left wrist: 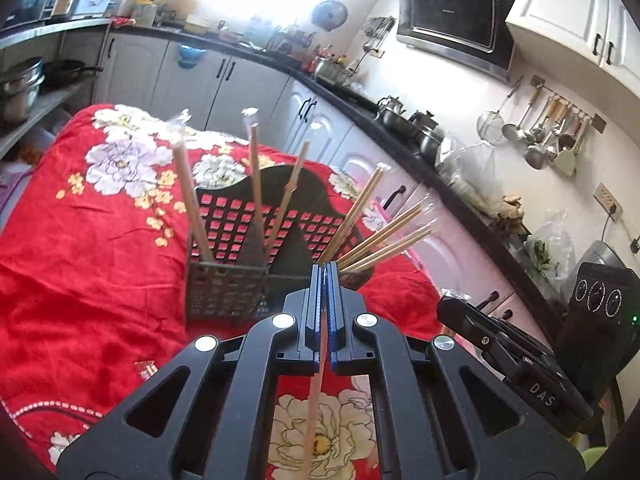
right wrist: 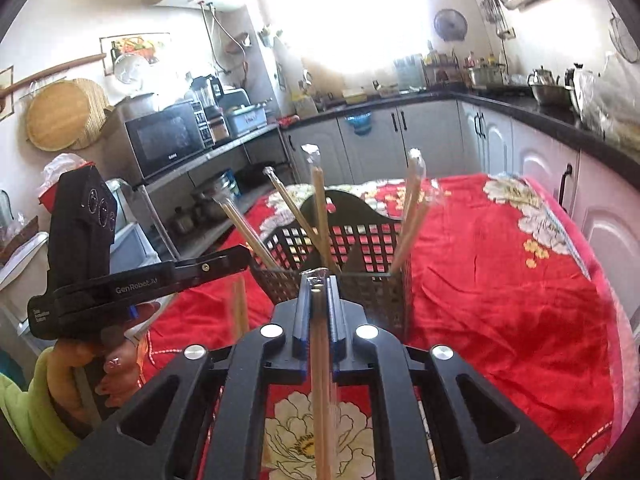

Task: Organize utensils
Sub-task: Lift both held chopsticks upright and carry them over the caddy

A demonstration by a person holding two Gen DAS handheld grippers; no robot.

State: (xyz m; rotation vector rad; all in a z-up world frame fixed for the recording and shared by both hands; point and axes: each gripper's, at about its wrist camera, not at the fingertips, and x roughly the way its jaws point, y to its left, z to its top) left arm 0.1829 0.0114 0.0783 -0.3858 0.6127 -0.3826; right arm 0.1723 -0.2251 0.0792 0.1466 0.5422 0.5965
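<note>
A black lattice utensil basket [left wrist: 228, 292] stands on the red flowered cloth; it also shows in the right wrist view [right wrist: 372, 296]. Several wrapped pairs of wooden chopsticks [left wrist: 256, 184] stand in it, leaning outward [right wrist: 320, 216]. My left gripper [left wrist: 325, 270] is shut on a wrapped chopstick pair [left wrist: 316, 396], right at the basket's near edge. My right gripper [right wrist: 318, 280] is shut on another wrapped chopstick pair [right wrist: 320, 392], held just before the basket's near wall. The other gripper's body shows at each view's side [left wrist: 516, 356] [right wrist: 140, 280].
The red cloth [left wrist: 80, 260] covers the table. A small wrapped item [left wrist: 145, 369] lies on it at the left. Kitchen counters with pots [left wrist: 404, 120] and white cabinets [right wrist: 432, 140] ring the table. A shelf with a microwave [right wrist: 164, 140] stands at left.
</note>
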